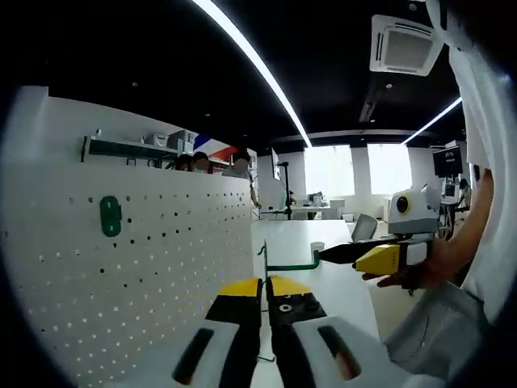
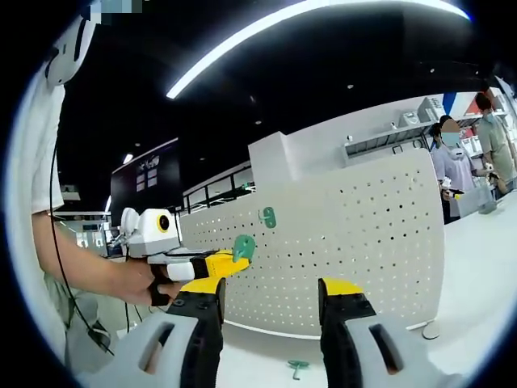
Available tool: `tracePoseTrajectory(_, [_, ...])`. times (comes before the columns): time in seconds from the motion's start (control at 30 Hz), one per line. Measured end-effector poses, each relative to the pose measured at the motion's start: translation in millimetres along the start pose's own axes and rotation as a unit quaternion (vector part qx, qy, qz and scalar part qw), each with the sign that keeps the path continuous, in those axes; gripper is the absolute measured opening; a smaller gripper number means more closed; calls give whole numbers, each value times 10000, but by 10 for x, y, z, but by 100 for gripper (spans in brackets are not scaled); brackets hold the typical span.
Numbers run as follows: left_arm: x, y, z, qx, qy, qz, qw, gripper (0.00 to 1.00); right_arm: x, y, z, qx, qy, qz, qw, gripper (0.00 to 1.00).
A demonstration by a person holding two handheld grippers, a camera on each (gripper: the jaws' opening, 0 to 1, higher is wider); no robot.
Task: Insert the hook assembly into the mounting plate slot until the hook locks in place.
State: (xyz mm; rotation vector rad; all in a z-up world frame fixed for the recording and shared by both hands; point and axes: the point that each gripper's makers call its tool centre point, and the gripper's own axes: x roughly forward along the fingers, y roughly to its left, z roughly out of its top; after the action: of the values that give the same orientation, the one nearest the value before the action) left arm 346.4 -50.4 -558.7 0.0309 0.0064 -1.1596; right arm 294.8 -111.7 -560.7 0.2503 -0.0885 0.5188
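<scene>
A green mounting plate point(image 1: 111, 216) point(image 2: 267, 217) is fixed high on the upright white pegboard point(image 1: 161, 267) point(image 2: 347, 234). My left gripper point(image 1: 264, 283) is shut on the green hook assembly point(image 1: 289, 265), whose thin arm runs out to the right in front of the jaws. In the right gripper view the left gripper point(image 2: 234, 257) comes in from the left, holding the hook assembly point(image 2: 242, 245) up in front of the board, lower left of the plate. My right gripper point(image 2: 271, 291) stands open and holds nothing. In the left gripper view the right gripper point(image 1: 323, 256) points at the end of the hook's arm.
The pegboard stands on a white table point(image 1: 339, 299) point(image 2: 477, 267). A second small green part point(image 2: 297, 368) lies on the table by the board's foot, and a small white cup point(image 2: 430, 330) sits at its corner. People point(image 2: 452, 162) stand behind the board.
</scene>
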Motion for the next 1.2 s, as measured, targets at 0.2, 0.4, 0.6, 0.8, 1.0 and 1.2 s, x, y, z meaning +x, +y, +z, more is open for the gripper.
tracePoseTrajectory(0.2, [0,8,-10,-1,12,25,10000,2,12,19,-20,889,-51,149,9959,40])
tracePoseTrajectory(0.4, [0,6,-27,-7,33,40,10000,2,35,23,-2,1078,-101,164,9940,37])
tracePoseTrajectory(0.6, [6,-1,-37,-24,47,69,10000,2,124,90,11,1022,-56,270,9944,34])
tracePoseTrajectory(0.8, [9,-2,-12,-23,15,129,9999,2,214,156,38,977,-55,367,9945,28])
tracePoseTrajectory(1.0, [32,-33,2,-84,-1,150,9999,2,269,204,57,1014,-70,452,9938,24])
tracePoseTrajectory(1.2, [59,-77,8,-138,-29,155,9998,2,323,219,68,1002,-73,475,9938,19])
